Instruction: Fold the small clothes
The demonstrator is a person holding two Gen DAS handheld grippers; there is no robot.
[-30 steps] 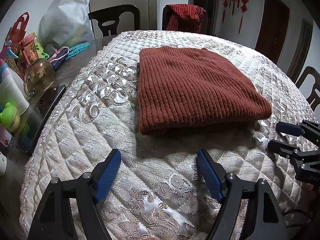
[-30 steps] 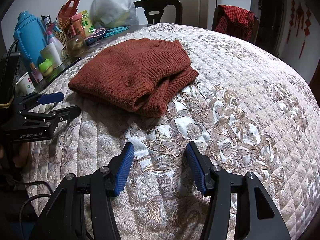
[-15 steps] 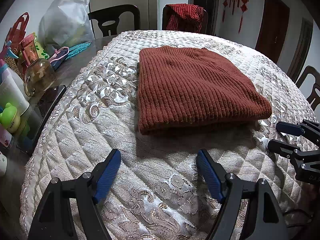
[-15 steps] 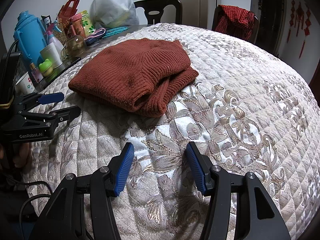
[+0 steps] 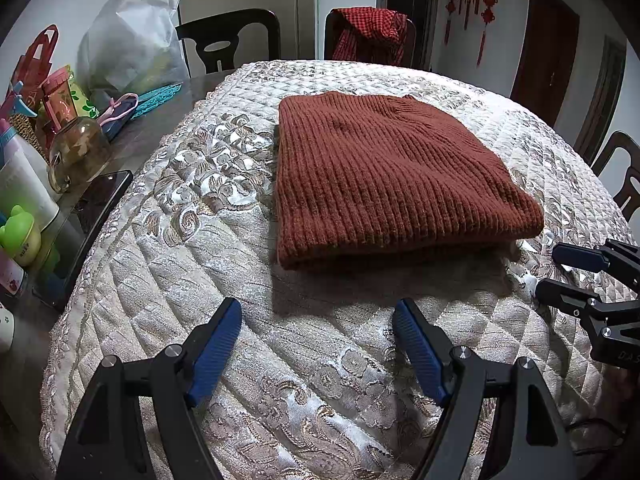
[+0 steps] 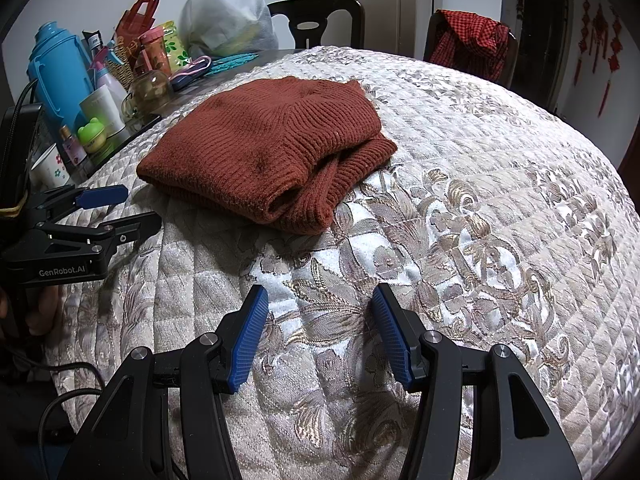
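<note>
Across the second shown, nothing in either view shifted: I kept my left gripper [image 5: 318, 344] at the bottom centre of the left-wrist frame with its blue pads spread and only bare quilt between them, and my right gripper [image 6: 316, 332] stayed likewise at the bottom centre of the right-wrist frame, its pads parted somewhat less widely and holding nothing. The rust-red knitted sweater [image 5: 384, 176] lay where it had lain in the earlier pictures, folded into a compact rectangle at the centre of the left-wrist frame, well apart from both sets of pads; in the right-wrist view it [image 6: 264, 152] sat at upper left of centre, with a tucked sleeve or hem showing as a second layer at its lower right edge. It rested on the patterned quilted cover [image 5: 208, 264] over the round table. A cluster of bottles and cups, among them a blue flask [image 6: 58, 76], and a white bag [image 5: 132, 40] occupied the upper left of both frames, untouched. I judged the absence of change, with both claws empty and the garment squared, to mean that this piece was folded and the work was at a pause or its end.
</note>
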